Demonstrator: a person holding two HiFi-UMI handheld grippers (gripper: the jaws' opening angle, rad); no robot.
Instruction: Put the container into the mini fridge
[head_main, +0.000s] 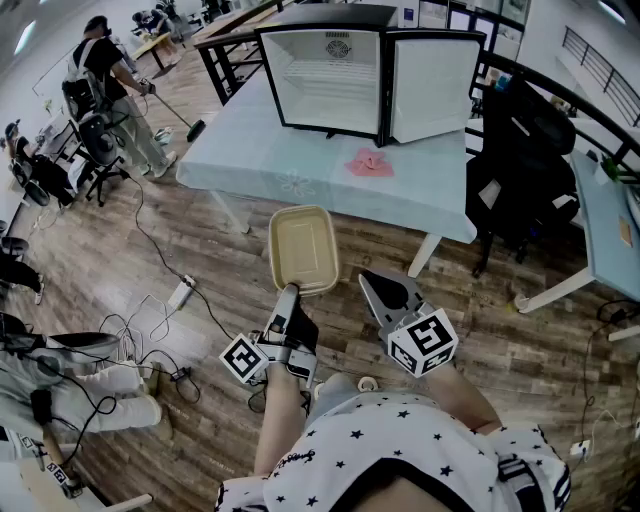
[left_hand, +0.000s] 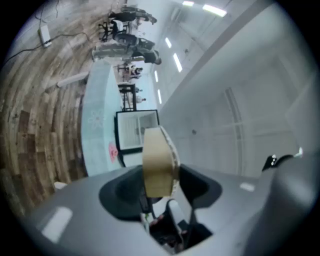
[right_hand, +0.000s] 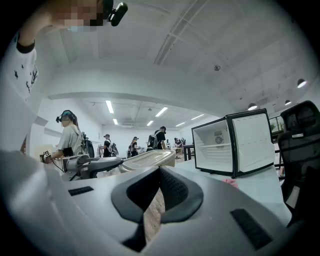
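The beige lidded container (head_main: 303, 248) hangs level over the wooden floor in front of the table, with my left gripper (head_main: 288, 292) shut on its near rim. In the left gripper view the container (left_hand: 159, 160) stands edge-on between the jaws of the left gripper (left_hand: 160, 176). The mini fridge (head_main: 330, 75) stands on the table with its door swung open to the right and its white inside bare. My right gripper (head_main: 375, 282) floats beside the container, shut and holding nothing. In the right gripper view the right gripper (right_hand: 160, 172) sits low, with the container (right_hand: 150, 159) to its left and the fridge (right_hand: 232, 145) to its right.
A pink cloth (head_main: 369, 163) lies on the pale blue table (head_main: 260, 150) in front of the fridge. A black office chair (head_main: 520, 160) stands at the table's right, another table (head_main: 610, 230) beyond it. Cables and a power strip (head_main: 178, 295) lie on the floor at left. A person (head_main: 115, 80) stands far left.
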